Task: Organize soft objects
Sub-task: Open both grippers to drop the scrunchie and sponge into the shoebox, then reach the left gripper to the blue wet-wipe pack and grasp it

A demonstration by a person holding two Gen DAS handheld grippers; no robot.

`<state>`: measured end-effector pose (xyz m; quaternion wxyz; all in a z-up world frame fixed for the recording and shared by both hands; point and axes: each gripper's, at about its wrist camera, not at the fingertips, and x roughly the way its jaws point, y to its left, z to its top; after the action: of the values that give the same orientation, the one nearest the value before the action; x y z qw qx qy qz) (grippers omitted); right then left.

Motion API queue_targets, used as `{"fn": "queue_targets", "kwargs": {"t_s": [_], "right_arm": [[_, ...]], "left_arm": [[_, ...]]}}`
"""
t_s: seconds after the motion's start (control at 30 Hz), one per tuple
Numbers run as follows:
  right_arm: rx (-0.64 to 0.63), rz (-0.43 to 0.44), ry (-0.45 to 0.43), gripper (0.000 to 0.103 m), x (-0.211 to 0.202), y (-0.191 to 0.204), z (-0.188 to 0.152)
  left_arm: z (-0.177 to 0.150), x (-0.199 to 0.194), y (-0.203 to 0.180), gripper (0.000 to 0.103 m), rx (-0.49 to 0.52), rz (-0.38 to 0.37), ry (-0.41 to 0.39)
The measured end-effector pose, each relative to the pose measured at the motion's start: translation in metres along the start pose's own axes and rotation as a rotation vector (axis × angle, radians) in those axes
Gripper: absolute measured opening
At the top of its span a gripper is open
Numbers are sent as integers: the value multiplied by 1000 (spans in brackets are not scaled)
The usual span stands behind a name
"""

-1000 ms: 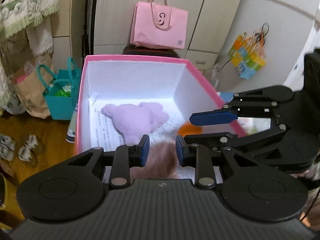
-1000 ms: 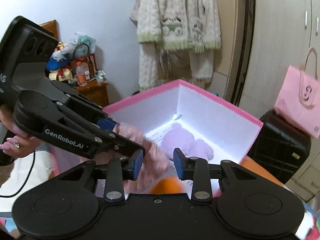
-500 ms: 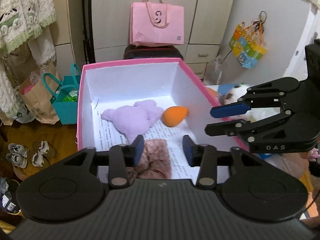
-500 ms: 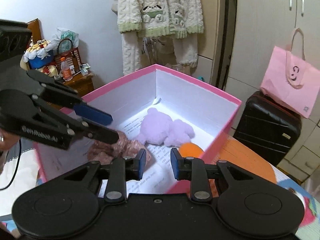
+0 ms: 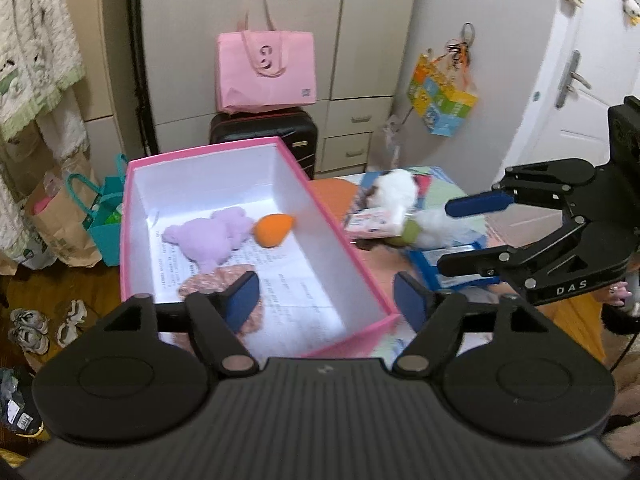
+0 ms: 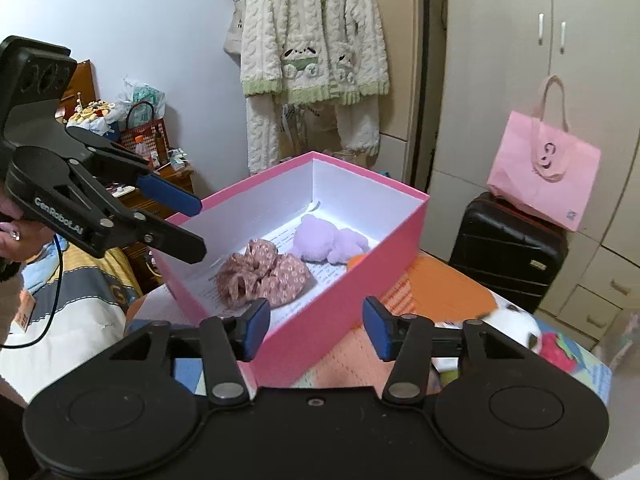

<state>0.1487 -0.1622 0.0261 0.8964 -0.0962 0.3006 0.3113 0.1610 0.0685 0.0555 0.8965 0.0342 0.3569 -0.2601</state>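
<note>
A pink box (image 5: pixel 328 248) (image 6: pixel 360 276) stands on the table. Inside it lie a lilac plush (image 5: pixel 208 236) (image 6: pixel 324 240), an orange soft piece (image 5: pixel 274 230) (image 6: pixel 356 261) and a pink floral fabric scrunchie (image 5: pixel 212 282) (image 6: pixel 264 276). My left gripper (image 5: pixel 326 300) (image 6: pixel 194 226) hovers over the box's near end, its jaws opening with nothing between them. My right gripper (image 6: pixel 317 320) (image 5: pixel 472 236) is outside the box's long wall, its jaws also opening and empty. A white plush (image 5: pixel 396 196) (image 6: pixel 516 320) lies on the table beyond the box.
A pink tote (image 5: pixel 266 72) sits on a black suitcase (image 5: pixel 264 132) by the wardrobe. Papers and a blue tray (image 5: pixel 452 264) crowd the table's right side. Knitted clothes (image 6: pixel 316 40) hang behind; bags and shoes (image 5: pixel 28 324) lie on the floor. A person's striped top (image 6: pixel 80 300) is at left.
Both grippers have drawn back and up from the box and their jaws have spread. The floral scrunchie now lies loose on the box floor.
</note>
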Motion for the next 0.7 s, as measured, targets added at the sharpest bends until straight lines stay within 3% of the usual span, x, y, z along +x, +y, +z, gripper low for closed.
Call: {"fn": "queue_targets", "kwargs": {"t_s": [0.37,0.47,0.7], "right_arm": [[-8,-103,3,81,-48,-6,-45],[4,-129,8,84,-54,-10,-58],[57,-235,17,86,-56,-33,-91]], "left_arm": [[-6,8,-78,87,118,-88,6],[-6,19,-96,90,150,-121,-9],[-2,59,-118,90,160,-212,37]]}}
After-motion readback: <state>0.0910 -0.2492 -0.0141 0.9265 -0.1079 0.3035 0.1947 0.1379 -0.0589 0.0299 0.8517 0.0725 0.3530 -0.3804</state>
